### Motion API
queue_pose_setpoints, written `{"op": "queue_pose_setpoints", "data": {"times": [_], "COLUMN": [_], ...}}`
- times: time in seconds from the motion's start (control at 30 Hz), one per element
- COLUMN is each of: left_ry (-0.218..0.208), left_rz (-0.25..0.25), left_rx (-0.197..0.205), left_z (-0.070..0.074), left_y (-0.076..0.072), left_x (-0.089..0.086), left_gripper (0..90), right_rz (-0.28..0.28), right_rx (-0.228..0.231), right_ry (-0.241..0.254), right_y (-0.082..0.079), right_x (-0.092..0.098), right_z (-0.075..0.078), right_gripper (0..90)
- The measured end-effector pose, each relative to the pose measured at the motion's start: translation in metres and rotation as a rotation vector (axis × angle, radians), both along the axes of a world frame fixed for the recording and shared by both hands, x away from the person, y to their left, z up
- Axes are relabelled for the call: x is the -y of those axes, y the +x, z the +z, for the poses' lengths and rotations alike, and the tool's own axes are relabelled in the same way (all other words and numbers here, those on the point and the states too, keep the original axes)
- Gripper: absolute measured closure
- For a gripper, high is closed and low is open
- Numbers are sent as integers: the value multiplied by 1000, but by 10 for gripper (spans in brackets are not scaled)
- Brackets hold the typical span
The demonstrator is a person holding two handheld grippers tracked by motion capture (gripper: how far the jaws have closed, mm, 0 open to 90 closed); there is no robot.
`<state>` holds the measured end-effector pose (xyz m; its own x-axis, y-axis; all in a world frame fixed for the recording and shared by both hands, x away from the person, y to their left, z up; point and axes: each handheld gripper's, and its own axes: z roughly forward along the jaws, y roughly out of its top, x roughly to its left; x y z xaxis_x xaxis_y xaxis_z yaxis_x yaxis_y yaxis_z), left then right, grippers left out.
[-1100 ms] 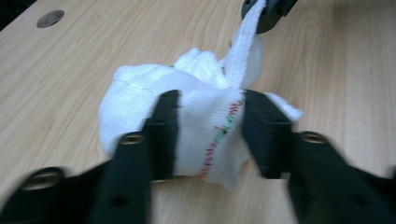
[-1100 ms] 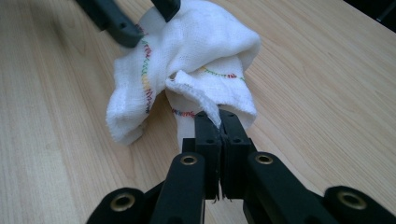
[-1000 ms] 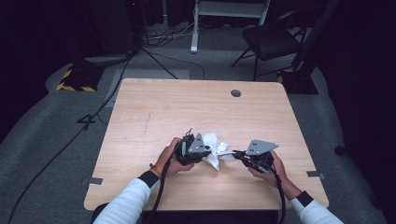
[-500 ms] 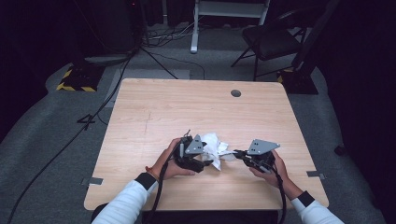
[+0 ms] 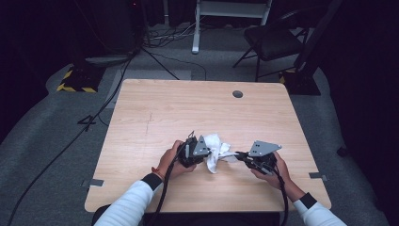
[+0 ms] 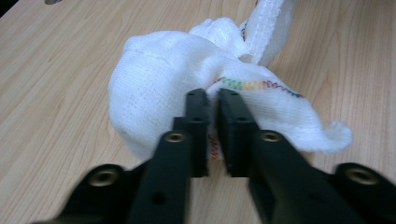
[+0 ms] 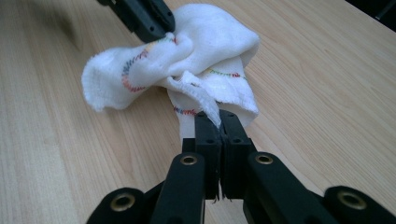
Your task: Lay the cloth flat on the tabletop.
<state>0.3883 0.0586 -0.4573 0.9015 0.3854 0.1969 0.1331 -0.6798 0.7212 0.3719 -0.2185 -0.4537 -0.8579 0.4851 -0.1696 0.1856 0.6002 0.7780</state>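
Cloth [image 5: 215, 151] lies crumpled on the desk [image 5: 160, 113]. Your left gripper [image 6: 214, 100], having just closed, pinches its stitched edge. Your right gripper [image 7: 221, 119] pinches another edge.

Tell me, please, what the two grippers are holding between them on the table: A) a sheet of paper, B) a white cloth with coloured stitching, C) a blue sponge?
B: the white cloth with coloured stitching is pinched in the shut jaws of both the left gripper and the right gripper.
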Motion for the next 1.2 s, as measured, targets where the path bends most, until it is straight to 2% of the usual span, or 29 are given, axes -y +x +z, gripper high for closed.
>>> {"op": "queue_pose_setpoints", "data": {"times": [0.03,0.07,0.1,0.13,0.17,0.2,0.23,0.27,0.33,0.37,0.4,0.43,0.47,0.5,0.57,0.6,0.67,0.73,0.77,0.8,0.83,0.87,0.97,1.0,1.03,1.07,1.1,1.13,1.2], "left_ry": [-53,-53,-86,-139,-139,-178,-186,-182,-166,-160,-149,-136,-122,-95,-91,-86,-56,-48,-33,-21,-18,-18,-4,-3,-38,-38,-67,-106,-148], "left_rz": [11,11,27,42,42,42,11,6,4,-6,-14,-11,-12,-15,-10,-6,14,24,36,49,66,55,51,42,23,23,23,22,26], "left_rx": [-9,-9,-7,-11,-11,-33,-48,-39,-34,-43,-52,-49,-56,-83,-100,-113,-92,-83,-63,-35,-17,-11,12,13,-17,-17,-26,-29,-47], "left_z": [8,8,15,22,22,27,28,28,28,26,24,22,19,13,9,5,-2,-3,-3,-2,-2,-2,-3,-3,2,2,6,11,19], "left_y": [3,3,5,7,7,9,8,6,3,0,-2,-5,-6,-6,-5,-3,0,1,1,2,3,6,9,10,14,14,15,16,18], "left_x": [-9,-9,-17,-28,-28,-39,-40,-39,-34,-28,-21,-13,-6,7,11,15,23,25,26,27,27,24,24,24,21,21,16,9,-3], "left_gripper": [899,900,900,900,900,900,899,890,703,703,552,461,461,314,242,242,218,222,284,392,575,643,756,756,804,836,836,882,894], "right_rz": [-3,-3,-8,-10,-10,-22,-28,-31,-32,-34,-30,-27,-27,-23,-22,-23,-24,-24,-24,-25,-22,-22,-23,-23,-22,-22,-22,-25,-27], "right_rx": [3,3,9,10,10,15,17,17,15,14,18,19,19,21,22,19,18,18,19,16,18,17,18,19,20,20,22,23,22], "right_ry": [0,0,1,5,5,20,26,29,30,31,26,24,24,24,24,26,25,27,30,31,30,31,29,29,26,26,25,25,40], "right_y": [0,0,-1,0,0,0,1,1,2,2,1,1,1,0,0,0,1,1,1,1,1,0,0,0,0,0,0,0,1], "right_x": [1,1,4,6,6,10,11,13,13,13,12,11,11,10,10,10,11,11,11,11,10,10,10,10,11,11,11,12,17], "right_z": [1,1,3,5,5,8,9,10,10,10,10,10,10,10,10,10,10,10,10,10,10,11,11,11,11,11,11,11,13], "right_gripper": [884,884,884,884,884,884,885,884,884,884,884,885,885,884,884,884,884,884,884,884,884,884,884,884,885,885,884,884,884]}}
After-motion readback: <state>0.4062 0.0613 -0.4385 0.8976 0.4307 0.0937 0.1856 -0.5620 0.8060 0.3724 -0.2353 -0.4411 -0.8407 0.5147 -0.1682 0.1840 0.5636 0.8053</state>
